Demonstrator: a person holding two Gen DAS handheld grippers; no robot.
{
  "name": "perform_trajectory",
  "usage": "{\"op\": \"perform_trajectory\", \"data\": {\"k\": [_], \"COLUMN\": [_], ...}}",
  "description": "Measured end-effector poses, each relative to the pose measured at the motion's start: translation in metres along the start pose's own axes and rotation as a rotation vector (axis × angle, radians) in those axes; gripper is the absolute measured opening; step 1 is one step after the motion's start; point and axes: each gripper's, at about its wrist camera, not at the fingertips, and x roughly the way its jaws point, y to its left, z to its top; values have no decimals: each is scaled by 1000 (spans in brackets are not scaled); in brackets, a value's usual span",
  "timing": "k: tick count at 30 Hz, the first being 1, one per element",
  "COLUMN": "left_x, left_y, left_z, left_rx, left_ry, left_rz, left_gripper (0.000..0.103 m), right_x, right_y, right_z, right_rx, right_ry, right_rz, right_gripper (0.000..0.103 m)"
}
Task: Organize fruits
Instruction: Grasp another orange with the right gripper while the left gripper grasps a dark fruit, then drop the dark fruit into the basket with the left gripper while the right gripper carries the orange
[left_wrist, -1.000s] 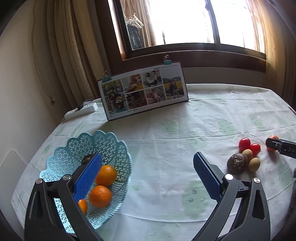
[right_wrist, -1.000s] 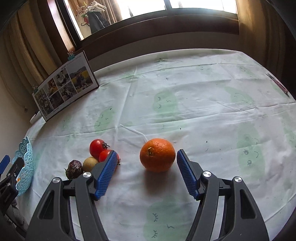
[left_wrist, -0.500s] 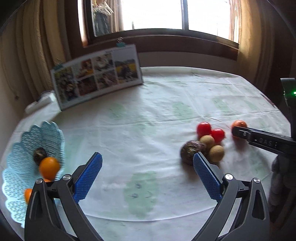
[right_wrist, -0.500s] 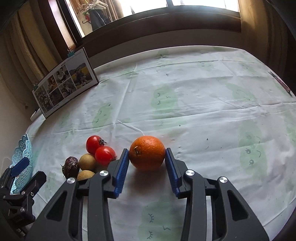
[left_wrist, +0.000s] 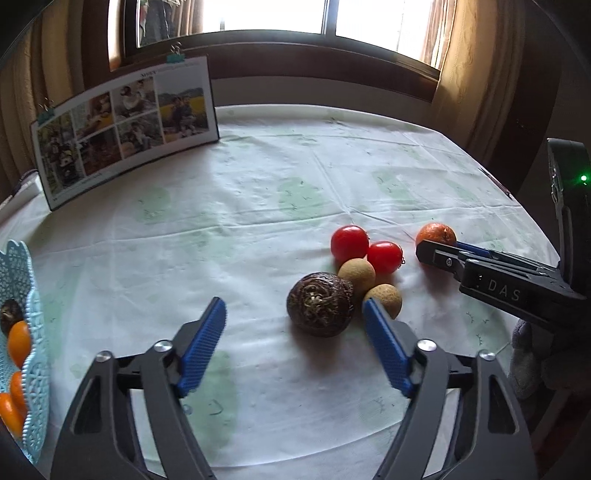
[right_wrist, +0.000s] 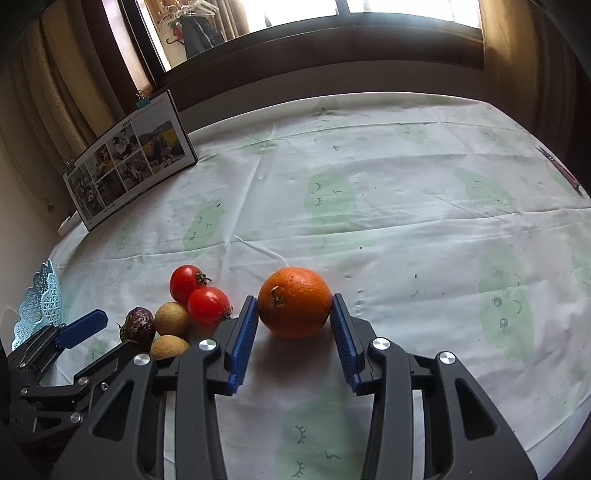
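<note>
My right gripper (right_wrist: 294, 301) is shut on an orange (right_wrist: 291, 288) that rests on the tablecloth, a blue pad pressed to each side. Left of it lies a cluster: two red tomatoes (left_wrist: 349, 243) (left_wrist: 384, 256), two small tan round fruits (left_wrist: 356, 273) (left_wrist: 384, 299) and a dark wrinkled fruit (left_wrist: 319, 304). My left gripper (left_wrist: 293, 308) is open just before the dark fruit, which sits near its right finger. The light blue basket (left_wrist: 22, 280) at the far left holds several oranges (left_wrist: 18, 343) and a dark fruit.
A photo board (left_wrist: 125, 125) stands clipped upright at the back left, under the window. A pen (right_wrist: 557, 170) lies near the table's right edge. A gloved hand (left_wrist: 532, 354) holds the right gripper's handle. The table's front edge runs close below both grippers.
My left gripper swung right from over the basket to the fruit cluster, staying open. My right gripper closed from open onto the orange.
</note>
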Motion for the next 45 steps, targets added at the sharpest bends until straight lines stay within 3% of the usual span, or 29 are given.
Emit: {"op": "perform_trajectory", "data": {"k": [6, 8, 14, 20, 36, 45], "left_x": [11, 11, 3, -15, -83, -114], "left_y": [-1, -3, -2, 1, 64, 108], "left_z": [0, -1, -2, -5, -9, -24], "left_rx": [6, 14, 7, 14, -158, -266], "left_ry": [30, 30, -3, -62, -231, -274], "left_rz": [-51, -79, -80, 35, 306, 427], "left_gripper": [55, 43, 43, 43, 43, 43], "right_x": [1, 1, -2, -5, -7, -8], "right_y": [-1, -1, 0, 1, -1, -2], "right_z": [0, 0, 0, -1, -1, -1], "right_rx": [5, 5, -5, -7, 8, 20], "right_ry": [-2, -2, -13, -27, -42, -46], "right_rz": [4, 5, 17, 29, 31, 17], "right_gripper": [41, 42, 40, 40, 40, 40]}}
